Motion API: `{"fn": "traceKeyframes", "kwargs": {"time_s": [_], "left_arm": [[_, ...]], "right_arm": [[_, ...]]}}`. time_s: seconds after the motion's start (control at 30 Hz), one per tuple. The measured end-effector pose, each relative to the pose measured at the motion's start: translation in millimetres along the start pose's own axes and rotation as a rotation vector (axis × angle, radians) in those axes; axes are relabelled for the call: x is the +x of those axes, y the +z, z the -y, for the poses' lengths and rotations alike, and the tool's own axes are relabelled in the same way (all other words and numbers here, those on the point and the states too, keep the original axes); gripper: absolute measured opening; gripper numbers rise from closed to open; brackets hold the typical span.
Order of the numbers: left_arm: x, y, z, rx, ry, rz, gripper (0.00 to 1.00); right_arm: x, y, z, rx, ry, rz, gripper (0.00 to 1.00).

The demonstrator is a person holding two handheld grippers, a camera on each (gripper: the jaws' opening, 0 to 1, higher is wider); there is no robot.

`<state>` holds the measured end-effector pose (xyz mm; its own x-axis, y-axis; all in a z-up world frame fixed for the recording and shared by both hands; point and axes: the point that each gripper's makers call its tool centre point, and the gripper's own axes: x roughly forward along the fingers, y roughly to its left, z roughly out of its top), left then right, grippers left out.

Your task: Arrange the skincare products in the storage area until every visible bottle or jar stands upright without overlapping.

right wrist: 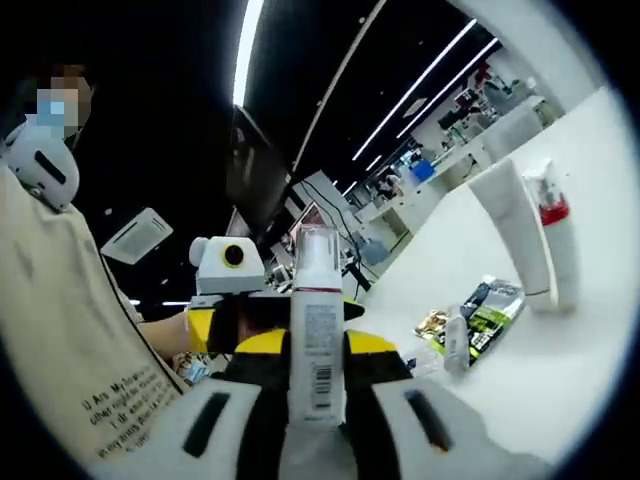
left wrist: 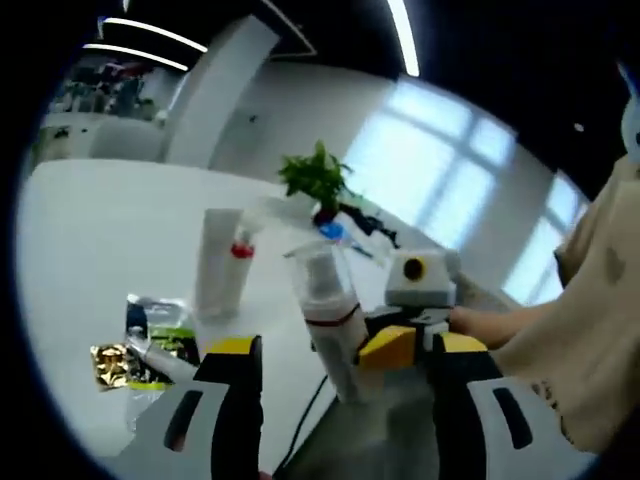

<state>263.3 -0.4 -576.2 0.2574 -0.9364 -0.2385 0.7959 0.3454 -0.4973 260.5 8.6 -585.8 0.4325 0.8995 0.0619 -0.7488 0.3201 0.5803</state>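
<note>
- Bottle [right wrist: 317, 330], a white pump type with a clear cap and a red band, is clamped upright between the jaws of the right gripper [right wrist: 316, 405], the barcode label turned toward that camera; it is probably held vertical so that it can be set down standing.
- In the left gripper view the same bottle [left wrist: 330, 310] is seen just ahead and to the right of the left gripper [left wrist: 345, 385], pinched by the yellow-tipped jaws of the right gripper [left wrist: 405, 345], which enters from the right.
- Left gripper's jaws are spread with nothing between them, probably so that it is free to steady or take something.
- A hand [left wrist: 485, 325] and a beige sleeve [left wrist: 590, 300] are seen behind the right gripper.
- Sachets [left wrist: 150, 350], one green and black, one gold, together with a small tube, lie flat on the white table [left wrist: 80, 230], ahead and to the left of the left gripper.
- Beyond them a white tube [left wrist: 218, 262] stands upright, and a second tube [left wrist: 242, 262] with a red mark stands just beside it; whether they touch cannot be told.
- In the right gripper view the two tubes [right wrist: 530, 235] stand ahead and far to the right.
- Farthest off, a green plant [left wrist: 318, 178] stands at the table's far edge.
- As a judgement, the held bottle is best placed near the tubes with a gap left, so that nothing overlaps.
</note>
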Motion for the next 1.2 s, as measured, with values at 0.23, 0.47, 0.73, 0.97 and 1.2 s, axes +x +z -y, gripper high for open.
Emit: {"fn": "traceKeyframes", "kwargs": {"time_s": [0.23,0.47,0.73,0.97,1.2], "left_arm": [[7,13.6,9.8,0.002,-0.069,0.013,0.45],[16,11.4,17.2,-0.004,-0.096,0.005,0.36],[12,16.8,12.8,-0.041,-0.099,0.035,0.21],[12,19.7,17.1,-0.038,-0.119,0.031,0.20],[17,23.4,17.4,-0.034,-0.128,0.022,0.19]], "right_arm": [[-1,1.8,-5,0.005,0.009,0.024,0.20],[-3,4.1,-6,0.011,0.010,0.031,0.20],[-4,5.1,-14,0.020,0.036,0.038,0.20],[-4,7.9,-15,0.043,0.059,0.042,0.20],[-6,13.3,-12,0.038,0.055,0.041,0.20]]}}
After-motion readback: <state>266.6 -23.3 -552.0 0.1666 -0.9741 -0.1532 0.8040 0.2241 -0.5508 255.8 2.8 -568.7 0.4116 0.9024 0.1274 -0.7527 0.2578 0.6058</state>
